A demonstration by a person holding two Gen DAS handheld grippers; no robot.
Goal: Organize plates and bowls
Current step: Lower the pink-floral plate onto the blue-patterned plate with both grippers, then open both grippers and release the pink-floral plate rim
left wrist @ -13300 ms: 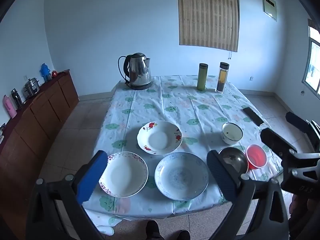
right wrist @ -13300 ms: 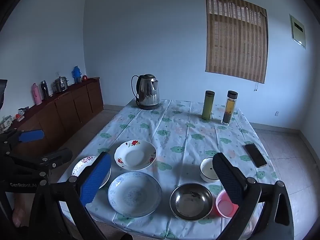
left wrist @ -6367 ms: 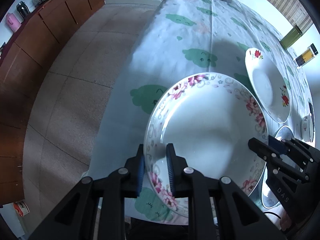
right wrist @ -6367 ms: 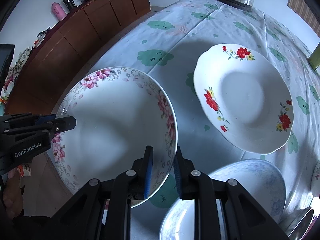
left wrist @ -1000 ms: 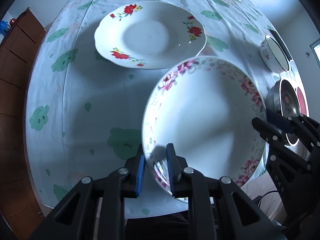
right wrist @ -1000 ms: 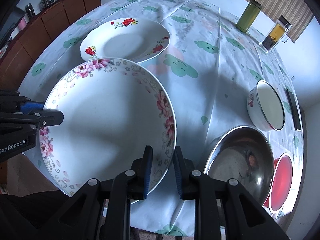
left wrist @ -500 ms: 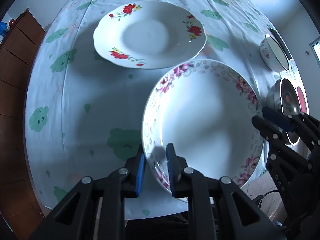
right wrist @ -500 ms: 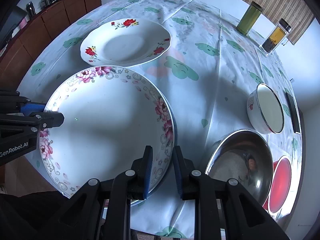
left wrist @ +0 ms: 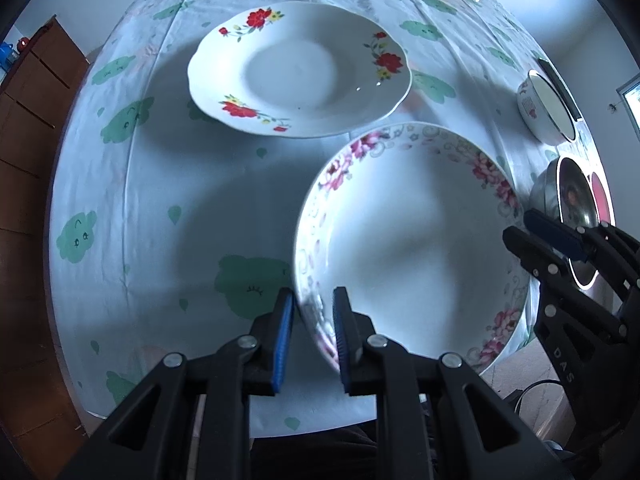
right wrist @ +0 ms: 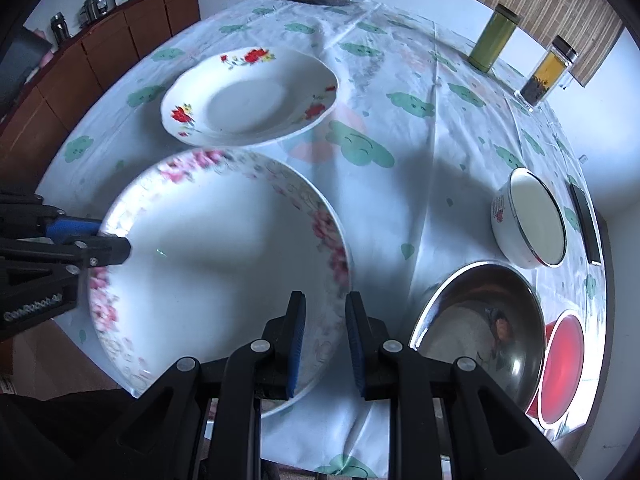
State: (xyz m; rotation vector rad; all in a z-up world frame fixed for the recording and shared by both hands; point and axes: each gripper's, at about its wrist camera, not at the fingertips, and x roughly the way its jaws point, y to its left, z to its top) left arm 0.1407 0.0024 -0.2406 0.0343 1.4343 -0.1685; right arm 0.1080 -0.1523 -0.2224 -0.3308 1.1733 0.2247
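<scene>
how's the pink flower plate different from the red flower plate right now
The pink flower plate has a dense pink floral band around a smooth round rim; the red flower plate has a few red sprays on a wavy rim. The pink one is pinched at opposite edges by the left gripper and right gripper; the red one lies free on the tablecloth. Both are white and empty.

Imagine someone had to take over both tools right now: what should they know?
Left hand-held gripper and right hand-held gripper: both shut on opposite rims of the pink-flowered white plate, near the table's front edge.
The blue plate is not visible; whether it lies underneath I cannot tell.
Red-flowered white plate sits behind.
Steel bowl, white enamel bowl and red cup remain unstacked at right.
Left: release, then gather the rest.
</scene>
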